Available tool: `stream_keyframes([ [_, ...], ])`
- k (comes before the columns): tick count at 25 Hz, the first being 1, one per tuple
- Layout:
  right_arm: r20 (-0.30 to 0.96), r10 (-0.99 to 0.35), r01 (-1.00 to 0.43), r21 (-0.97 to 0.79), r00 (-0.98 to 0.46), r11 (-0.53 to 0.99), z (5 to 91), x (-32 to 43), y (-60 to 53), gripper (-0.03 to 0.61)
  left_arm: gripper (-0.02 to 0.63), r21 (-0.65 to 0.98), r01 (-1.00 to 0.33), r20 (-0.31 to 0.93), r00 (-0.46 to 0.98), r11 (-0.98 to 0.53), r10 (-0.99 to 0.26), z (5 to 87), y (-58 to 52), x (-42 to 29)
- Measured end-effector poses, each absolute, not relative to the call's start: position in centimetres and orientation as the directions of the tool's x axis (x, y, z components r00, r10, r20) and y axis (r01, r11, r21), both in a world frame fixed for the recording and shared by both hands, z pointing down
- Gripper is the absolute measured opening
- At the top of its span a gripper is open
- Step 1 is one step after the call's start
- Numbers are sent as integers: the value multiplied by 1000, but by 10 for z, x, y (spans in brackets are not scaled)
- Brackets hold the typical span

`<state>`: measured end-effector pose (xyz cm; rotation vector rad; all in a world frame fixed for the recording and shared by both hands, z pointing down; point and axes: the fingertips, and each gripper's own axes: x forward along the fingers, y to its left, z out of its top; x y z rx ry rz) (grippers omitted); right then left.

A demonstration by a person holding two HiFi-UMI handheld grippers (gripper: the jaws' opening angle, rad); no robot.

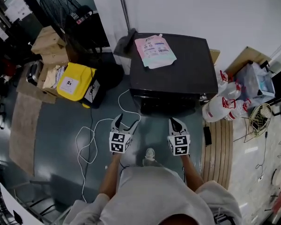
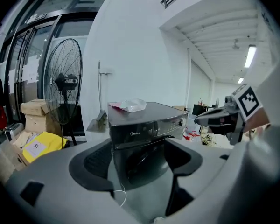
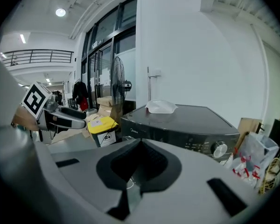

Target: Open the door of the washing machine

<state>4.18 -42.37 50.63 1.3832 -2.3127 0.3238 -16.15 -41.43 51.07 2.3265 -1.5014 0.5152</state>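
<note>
Grey floor [image 1: 61, 139], left tongs [image 1: 126, 121] spread, right tongs [image 1: 177, 122] closed, facing washing machine [image 1: 187, 64]

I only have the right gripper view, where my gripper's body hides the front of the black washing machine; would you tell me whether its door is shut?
Observer: Yes; the left gripper view shows the black front-loading washing machine with its dark round door shut.
Operator: Thank you. Are the other gripper's jaws apart?
Observer: They are; the left gripper stands open, gripping nothing, the door framed between its jaws.
Operator: Is either gripper touching the machine?
Observer: No; the head view shows the left and the right gripper both short of it, above the blue-grey floor.
</note>
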Motion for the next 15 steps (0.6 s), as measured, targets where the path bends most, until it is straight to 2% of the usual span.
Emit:
stream_keyframes([
  [8, 521, -739, -872, -19, -427, 490, 543, 43, -442, -2, 330, 42, -890, 525, 407, -455, -747, 545, -442, -144],
  [15, 552, -720, -870, -22, -421, 492, 568, 41, -440, -2, 330, -117, -797, 603, 417, -593, -680, 572, -445, -137],
])
